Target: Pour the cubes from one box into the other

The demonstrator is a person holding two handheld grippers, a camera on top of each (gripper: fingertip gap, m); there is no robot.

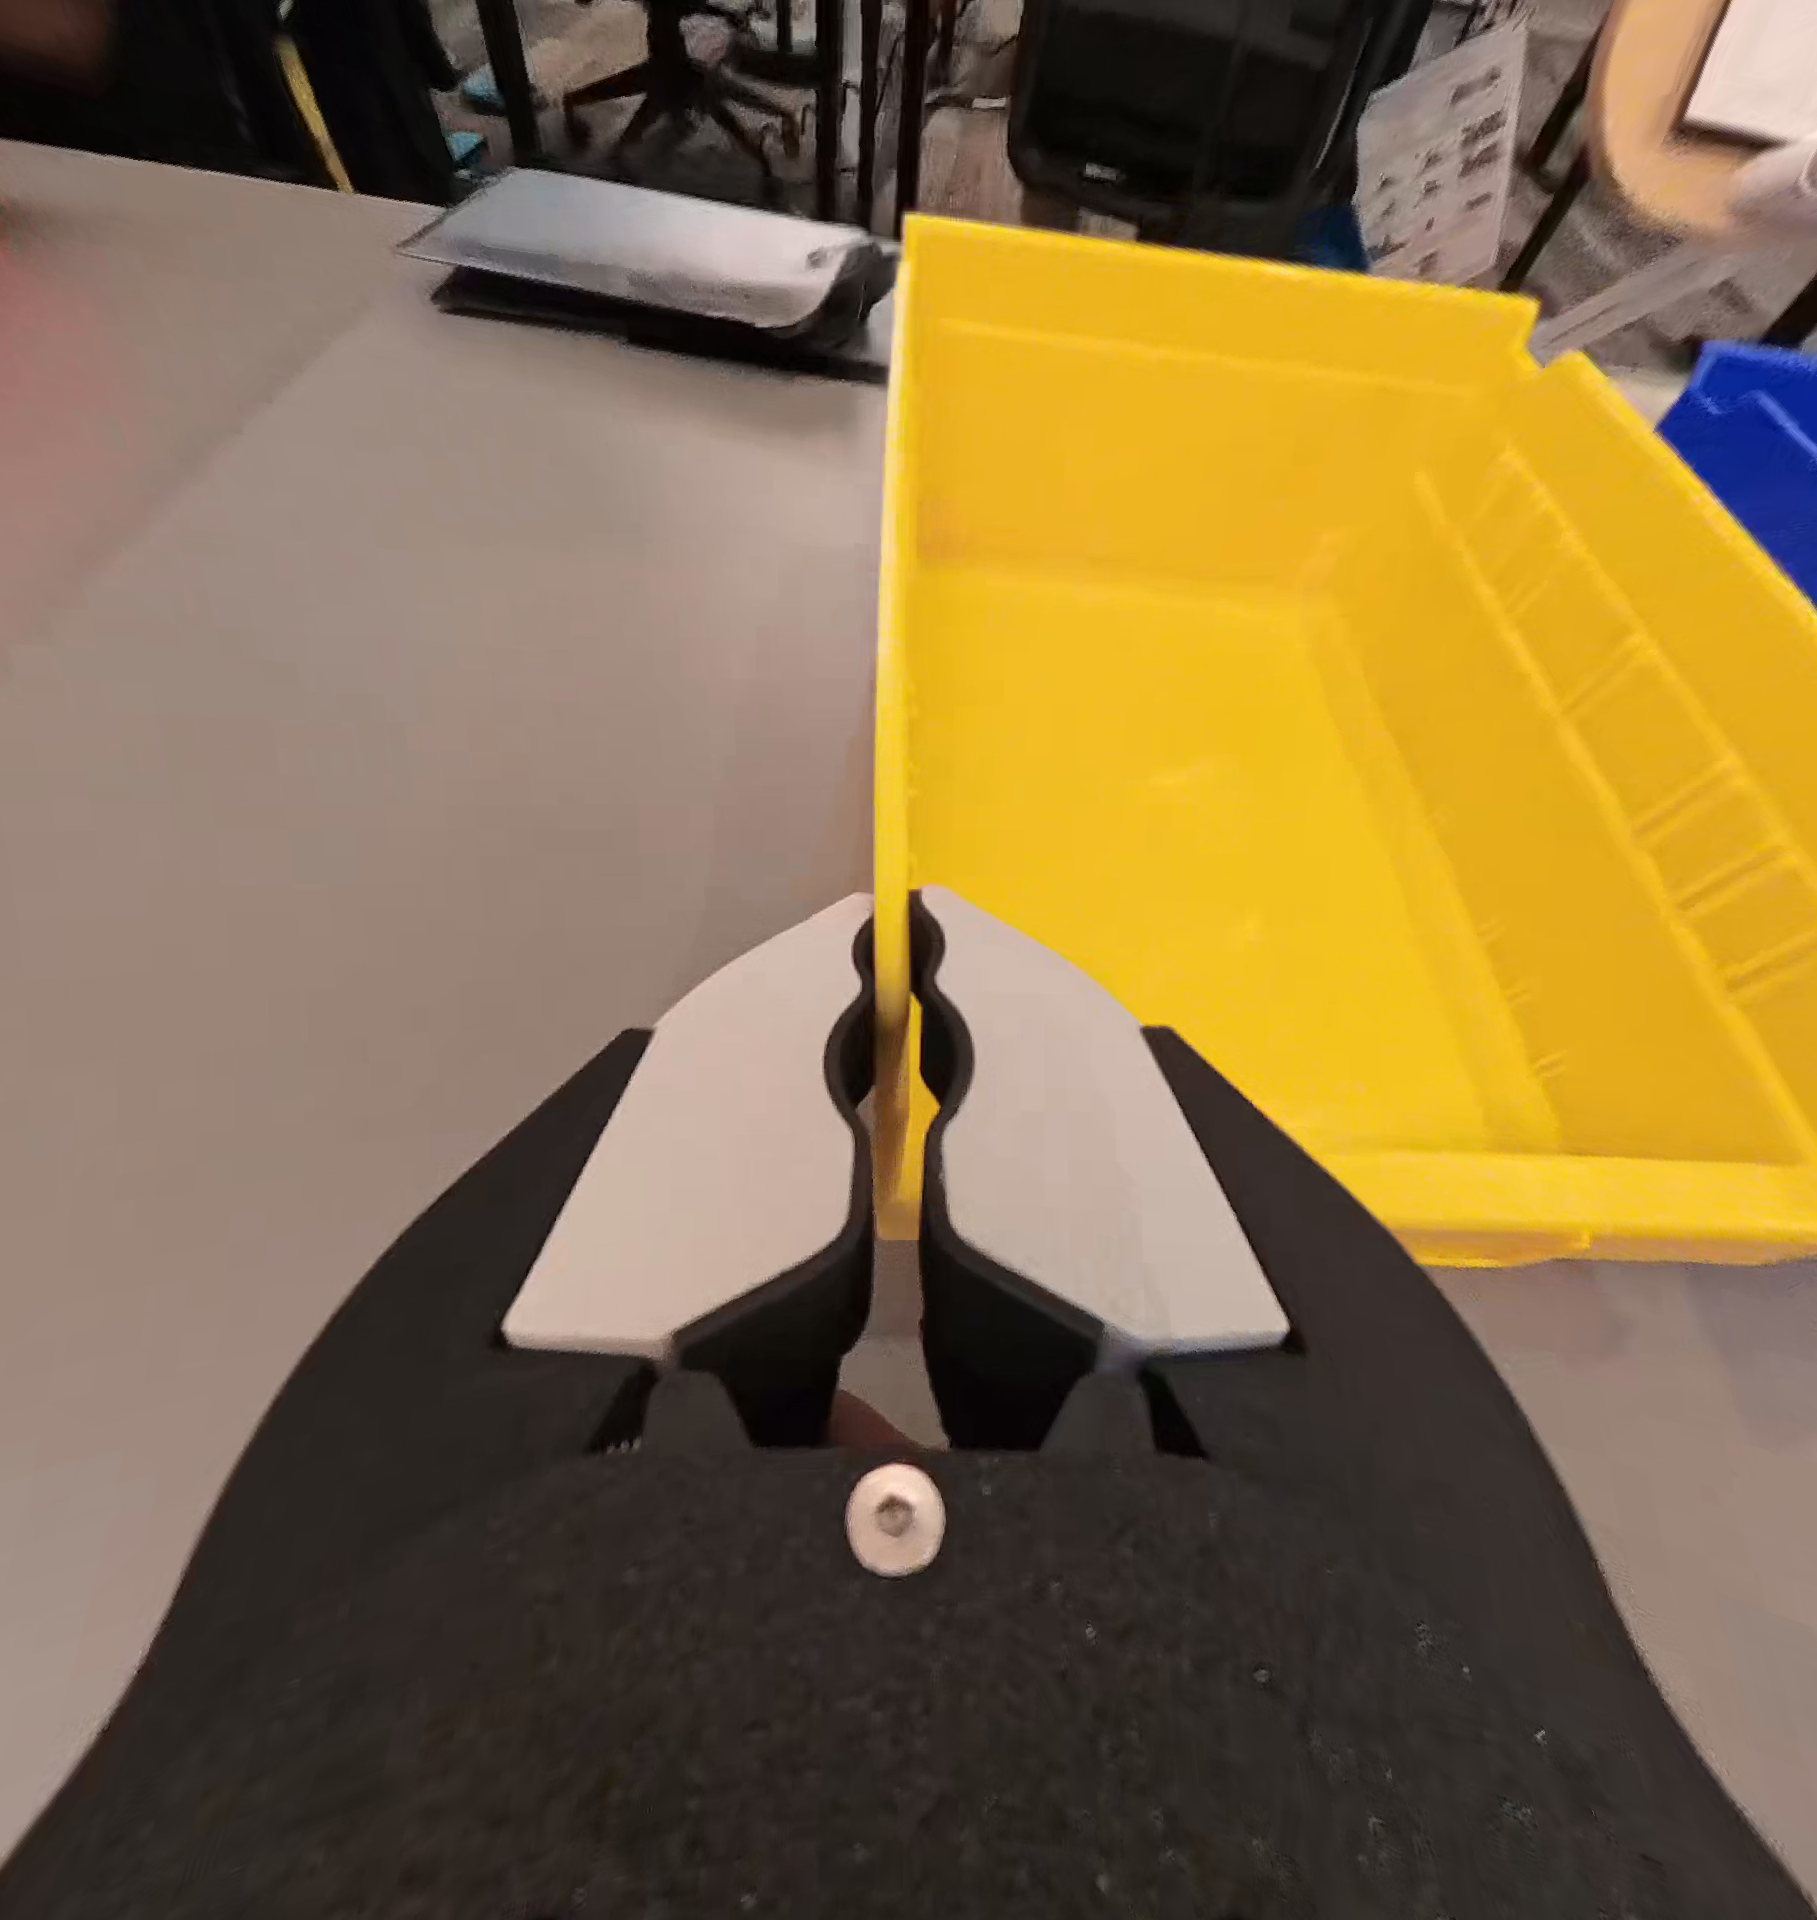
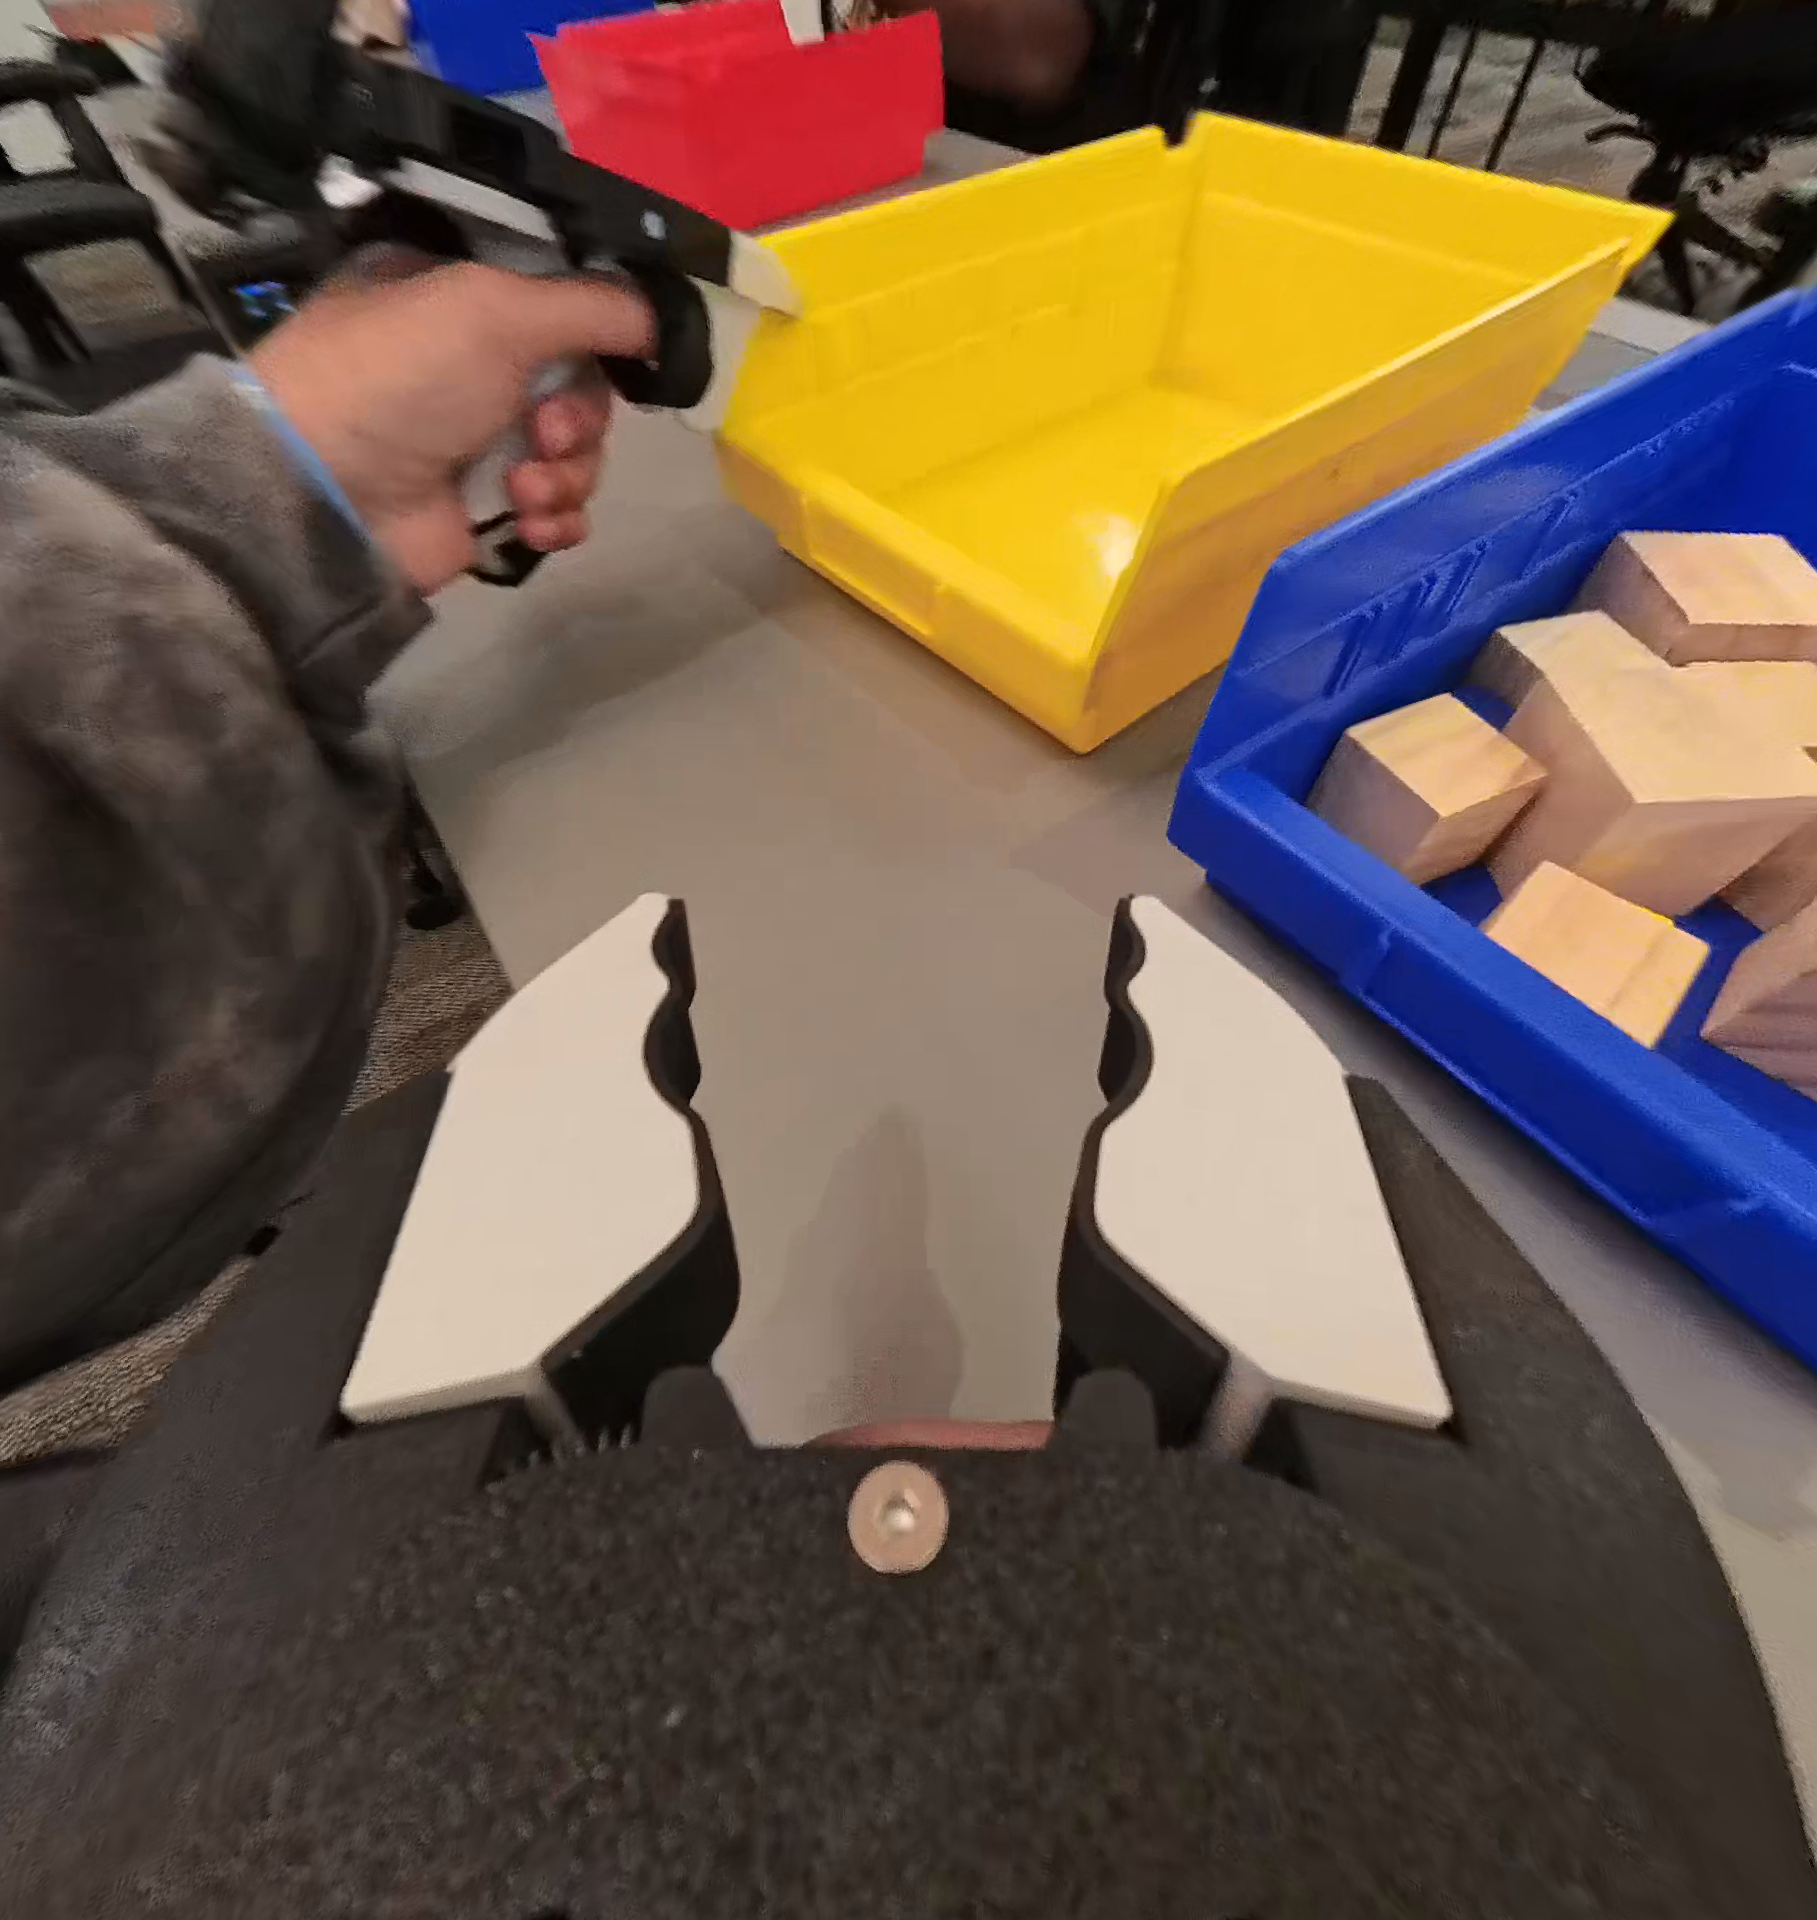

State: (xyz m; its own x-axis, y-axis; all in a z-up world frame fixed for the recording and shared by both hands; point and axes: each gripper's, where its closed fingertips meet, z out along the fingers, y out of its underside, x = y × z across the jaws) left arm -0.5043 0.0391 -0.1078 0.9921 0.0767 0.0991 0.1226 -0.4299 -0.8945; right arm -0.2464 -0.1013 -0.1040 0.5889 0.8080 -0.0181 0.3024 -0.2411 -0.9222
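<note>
Yellow box (image 1: 1247, 831) wall pinched in the left gripper (image 1: 893, 914); right gripper (image 2: 899, 914) wide, beside cubes (image 2: 1652, 769) in the blue box (image 2: 1506, 1039).

This looks like an office or lab workroom: a grey worktop (image 1: 364, 727) carries plastic storage bins (image 2: 748, 114), a closed laptop (image 1: 655, 260) lies at the upper middle, and rolling office chairs (image 1: 696, 62) stand on carpet (image 2: 405, 1018) along the top edge.
</note>
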